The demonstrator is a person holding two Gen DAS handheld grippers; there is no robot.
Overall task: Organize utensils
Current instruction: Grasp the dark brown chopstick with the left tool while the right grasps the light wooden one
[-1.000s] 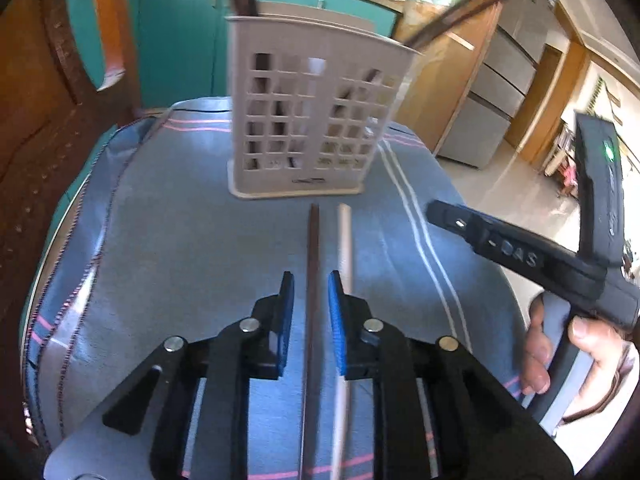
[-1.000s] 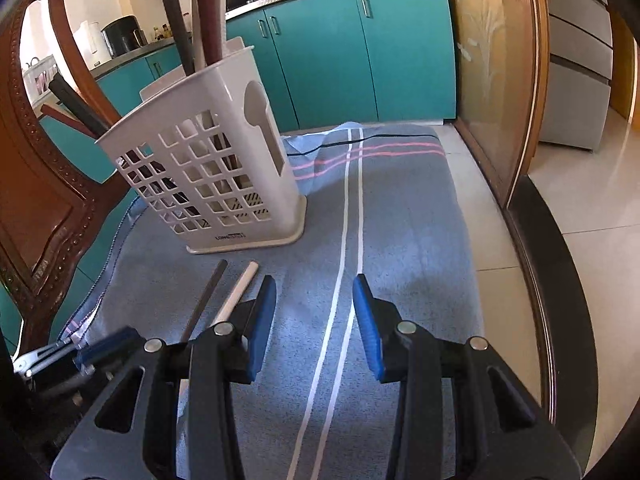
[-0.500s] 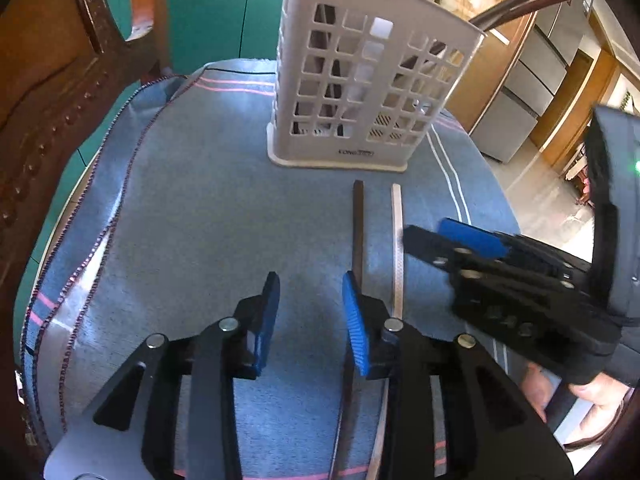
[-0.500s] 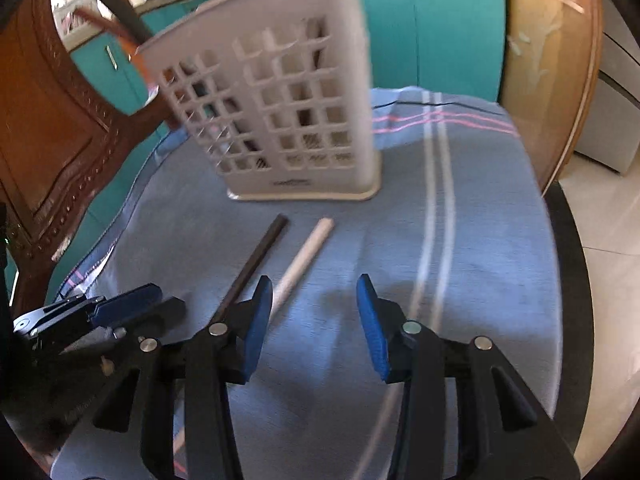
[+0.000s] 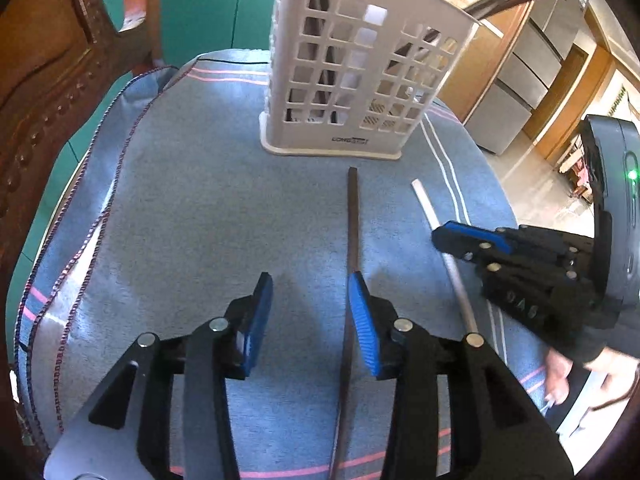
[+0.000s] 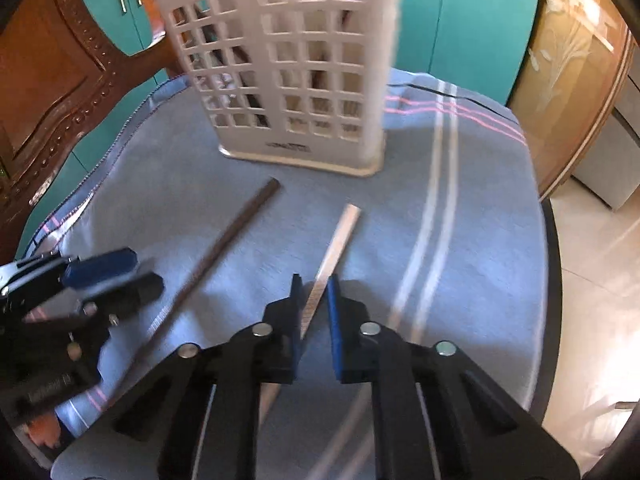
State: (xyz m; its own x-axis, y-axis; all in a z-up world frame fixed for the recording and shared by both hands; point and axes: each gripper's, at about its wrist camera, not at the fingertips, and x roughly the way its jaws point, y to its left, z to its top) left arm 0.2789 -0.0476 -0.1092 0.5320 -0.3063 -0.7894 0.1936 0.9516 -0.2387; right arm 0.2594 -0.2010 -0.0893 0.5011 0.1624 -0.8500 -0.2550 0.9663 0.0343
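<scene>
A white lattice utensil basket (image 5: pixel 352 76) stands on the blue cloth and holds several utensils; it also shows in the right wrist view (image 6: pixel 288 68). Two sticks lie in front of it: a dark brown one (image 5: pixel 353 220) (image 6: pixel 224 240) and a pale one (image 5: pixel 430 208) (image 6: pixel 340 236). My left gripper (image 5: pixel 310 312) is open, left of the brown stick, whose near part runs under its right finger. My right gripper (image 6: pixel 314 308) has its jaws narrowed around the pale stick, and it also shows in the left wrist view (image 5: pixel 464 236).
A carved wooden chair back (image 5: pixel 44 60) stands at the left. The blue striped cloth (image 5: pixel 192 208) covers the small table, whose edge drops off at the right (image 6: pixel 548 280). Teal cabinets (image 6: pixel 480 20) stand behind.
My right gripper has swung left over the pale stick and its jaws have narrowed around it. My left gripper has shifted left off the brown stick and opened wider.
</scene>
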